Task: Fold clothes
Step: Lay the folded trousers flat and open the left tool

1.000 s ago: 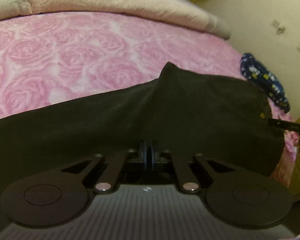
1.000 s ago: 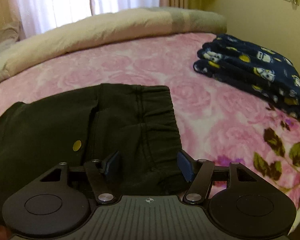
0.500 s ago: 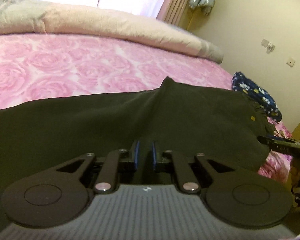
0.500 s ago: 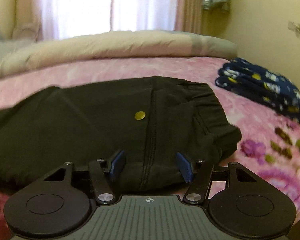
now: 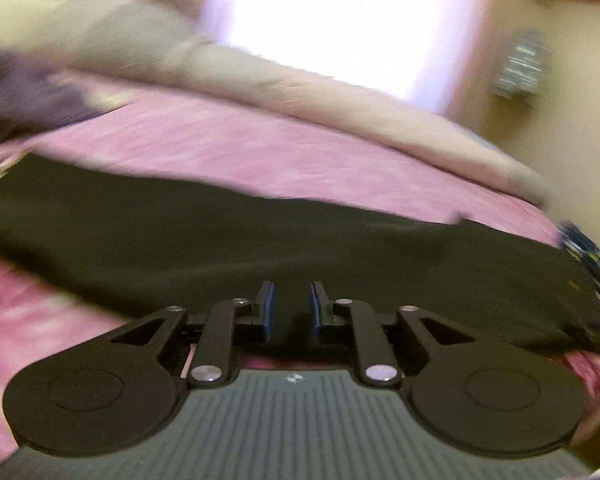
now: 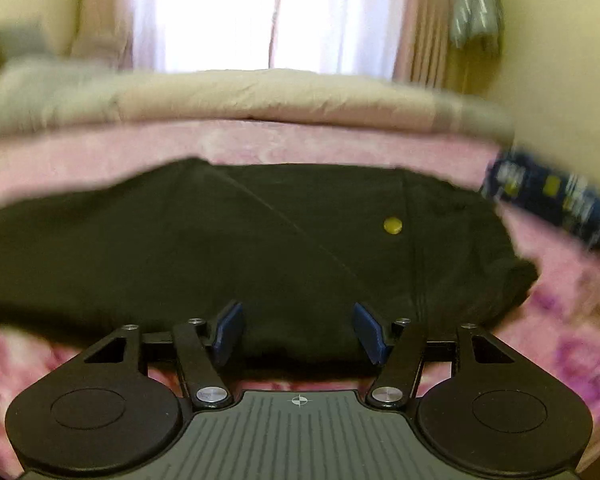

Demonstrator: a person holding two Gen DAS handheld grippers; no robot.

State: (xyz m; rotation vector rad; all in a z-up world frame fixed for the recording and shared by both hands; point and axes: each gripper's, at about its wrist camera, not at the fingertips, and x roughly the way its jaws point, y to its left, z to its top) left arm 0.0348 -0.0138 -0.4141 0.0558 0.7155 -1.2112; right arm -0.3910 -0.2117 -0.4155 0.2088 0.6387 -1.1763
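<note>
Garment: one dark garment [image 6: 260, 248] lies spread on the pink bedcover [image 5: 228, 152], directly at 12 o'clock from both of my tongs.
Long axis: it runs from 9 o'clock to 3 o'clock across both views, so I face its long near edge.
Detail: one small yellow dot [image 6: 393, 225] sits on it, at about 1 o'clock from my right tongs, beside a seam.
Left tongs: the left gripper [image 5: 291, 308] has its fingers apart by a narrow gap; dark cloth shows in the gap, but I cannot tell if it is touching them.
Right tongs: the right gripper [image 6: 296, 332] is spread wide, nothing between the fingers, with the near hem just in front.
Nearer hand: I judge both are equally close to the near edge; the right one is by the end with the dot, the left one more toward the other end.
Other clothes: one navy patterned bundle [image 6: 552, 204] at 2 o'clock, looking already folded, close beside the dark garment's end.
Count: two tongs, one spread garment, one folded bundle, one beige duvet [image 6: 284, 100] at the far side.
Stage: blurred pictures; the garment lies flat and long, so I cannot judge whether a fold has been laid.
</note>
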